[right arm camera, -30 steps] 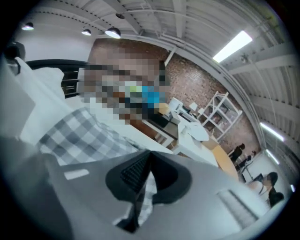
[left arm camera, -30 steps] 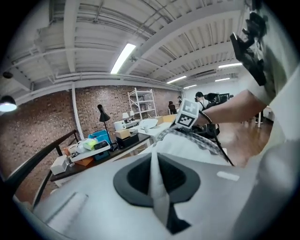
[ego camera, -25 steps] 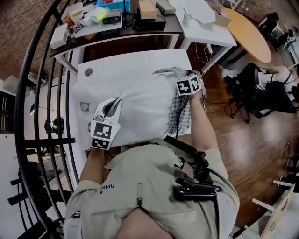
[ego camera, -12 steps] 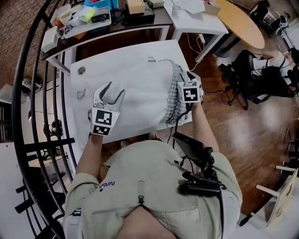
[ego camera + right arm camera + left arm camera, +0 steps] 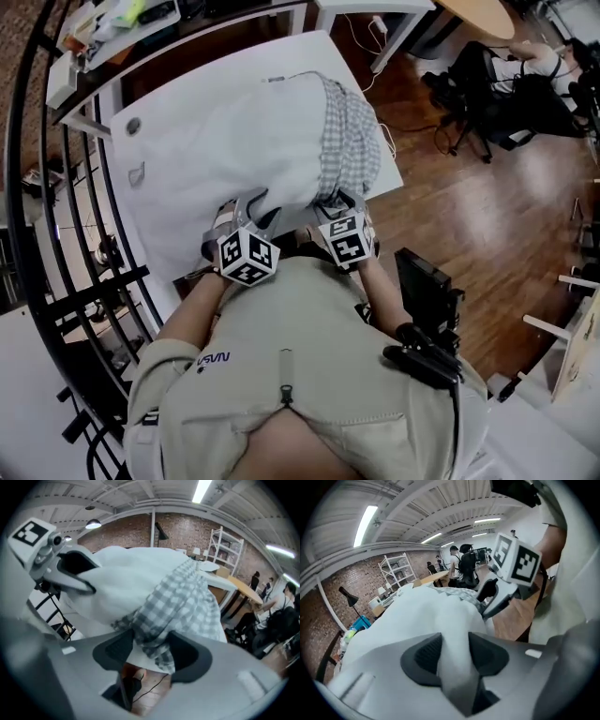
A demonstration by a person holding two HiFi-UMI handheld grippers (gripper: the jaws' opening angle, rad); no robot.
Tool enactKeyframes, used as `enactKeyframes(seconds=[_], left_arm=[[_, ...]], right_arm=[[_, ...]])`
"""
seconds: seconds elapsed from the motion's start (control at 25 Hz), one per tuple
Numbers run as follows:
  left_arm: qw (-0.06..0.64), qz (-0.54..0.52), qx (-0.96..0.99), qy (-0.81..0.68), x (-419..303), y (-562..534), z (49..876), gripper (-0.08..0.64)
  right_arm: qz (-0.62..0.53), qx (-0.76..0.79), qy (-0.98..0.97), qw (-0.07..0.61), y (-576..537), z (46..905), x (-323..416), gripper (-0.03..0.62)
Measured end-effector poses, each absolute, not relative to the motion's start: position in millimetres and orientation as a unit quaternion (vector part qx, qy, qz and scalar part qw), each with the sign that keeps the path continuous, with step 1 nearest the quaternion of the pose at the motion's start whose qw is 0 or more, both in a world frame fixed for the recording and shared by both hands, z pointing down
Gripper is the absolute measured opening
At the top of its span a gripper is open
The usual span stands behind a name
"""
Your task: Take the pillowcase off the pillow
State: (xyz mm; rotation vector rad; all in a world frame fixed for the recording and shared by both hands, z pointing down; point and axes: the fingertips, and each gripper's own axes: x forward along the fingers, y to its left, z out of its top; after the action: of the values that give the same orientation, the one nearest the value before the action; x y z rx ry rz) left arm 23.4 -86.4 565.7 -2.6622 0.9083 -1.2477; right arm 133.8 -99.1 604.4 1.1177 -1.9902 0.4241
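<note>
Head view: plump white pillow (image 5: 234, 141) lies across the white bench (image 5: 155, 155). Grey-and-white checked cloth pillowcase (image 5: 352, 141) is not off. It sits bunched in folds over the pillow's right end, and the rest of the pillow is bare.

Left gripper (image 5: 453, 641): at the pillow's near edge, left of centre. Jaws have just been opening and stand spread, with a ridge of the white pillow cloth between them; no squeeze seen.

Right gripper (image 5: 149, 646): at the near right corner, just beside the left one. Jaws have just been opening and stand spread wide. The hanging hem of the checked pillowcase sits between the pads, with wooden floor (image 5: 450, 216) showing below it.

Writing:
- Marker cubes carry black-and-white square patterns only, no letters.
- Small tag (image 5: 275, 79) at the pillow's far edge is too small to read.
- Short dark print (image 5: 214, 359) on the person's beige shirt is not legible with certainty.
- Round grey disc (image 5: 133, 125) on the bench's far left carries no readable mark.
</note>
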Motion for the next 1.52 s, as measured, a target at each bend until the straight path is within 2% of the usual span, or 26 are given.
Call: enactKeyframes(seconds=[0.04, 0.08, 0.16, 0.24, 0.32, 0.48, 0.6, 0.68, 0.72, 0.88, 1.04, 1.16, 1.24, 1.28, 1.4, 1.52], left_arm=[[0.029, -0.398, -0.866, 0.3, 21.0, -90.7, 562.1, 0.138], [0.026, -0.386, -0.87, 0.305, 19.1, -94.0, 553.9, 0.094], [0.02, -0.354, -0.877, 0.324, 13.5, -101.7, 529.0, 0.049], [0.011, -0.319, -0.878, 0.356, 2.9, -114.1, 500.9, 0.038], [0.007, -0.292, -0.875, 0.387, -9.5, -126.5, 477.0, 0.035], [0.012, -0.277, -0.866, 0.416, -27.9, -138.1, 458.8, 0.029], [-0.019, -0.297, -0.874, 0.383, -19.2, -125.6, 485.1, 0.042], [-0.06, -0.314, -0.881, 0.348, -6.6, -108.4, 515.0, 0.081], [-0.077, -0.319, -0.886, 0.329, 0.4, -99.1, 525.6, 0.123], [-0.096, -0.306, -0.904, 0.284, 14.1, -71.0, 516.0, 0.238], [-0.077, -0.23, -0.91, 0.336, 2.2, -108.0, 459.7, 0.221], [-0.052, -0.253, -0.878, 0.403, -16.4, -166.7, 467.4, 0.227], [-0.054, -0.292, -0.856, 0.422, -21.9, -197.7, 489.5, 0.305], [-0.064, -0.314, -0.848, 0.422, -22.3, -205.9, 504.5, 0.319], [-0.098, -0.347, -0.84, 0.406, -18.3, -202.4, 544.5, 0.301], [-0.085, -0.345, -0.841, 0.407, -15.0, -189.8, 549.4, 0.151]], right_arm=[[0.151, 0.455, -0.781, 0.401, -103.1, 608.9, 134.2, 0.228], [0.131, 0.468, -0.776, 0.402, -107.5, 608.0, 136.6, 0.159], [0.093, 0.49, -0.771, 0.397, -116.5, 592.7, 146.6, 0.06], [0.063, 0.516, -0.76, 0.391, -128.0, 571.9, 165.4, 0.022], [0.048, 0.551, -0.734, 0.394, -141.5, 559.4, 195.1, 0.015], [0.073, 0.603, -0.672, 0.424, -165.8, 575.7, 272.4, 0.012], [0.107, 0.563, -0.672, 0.469, -174.3, 617.6, 293.3, 0.013], [0.141, 0.538, -0.673, 0.487, -172.5, 642.0, 294.1, 0.021], [0.156, 0.537, -0.675, 0.482, -171.2, 643.8, 293.4, 0.034], [0.163, 0.566, -0.708, 0.389, -182.8, 589.9, 281.5, 0.11], [0.108, 0.559, -0.769, 0.291, -235.7, 521.6, 244.4, 0.133], [0.087, 0.535, -0.799, 0.26, -291.4, 502.9, 210.0, 0.133], [0.094, 0.514, -0.813, 0.257, -328.2, 507.0, 191.2, 0.141], [0.112, 0.501, -0.819, 0.254, -343.8, 513.3, 183.4, 0.164], [0.189, 0.47, -0.823, 0.258, -377.2, 549.2, 171.7, 0.206], [0.232, 0.442, -0.82, 0.281, -390.8, 578.5, 170.5, 0.193]])
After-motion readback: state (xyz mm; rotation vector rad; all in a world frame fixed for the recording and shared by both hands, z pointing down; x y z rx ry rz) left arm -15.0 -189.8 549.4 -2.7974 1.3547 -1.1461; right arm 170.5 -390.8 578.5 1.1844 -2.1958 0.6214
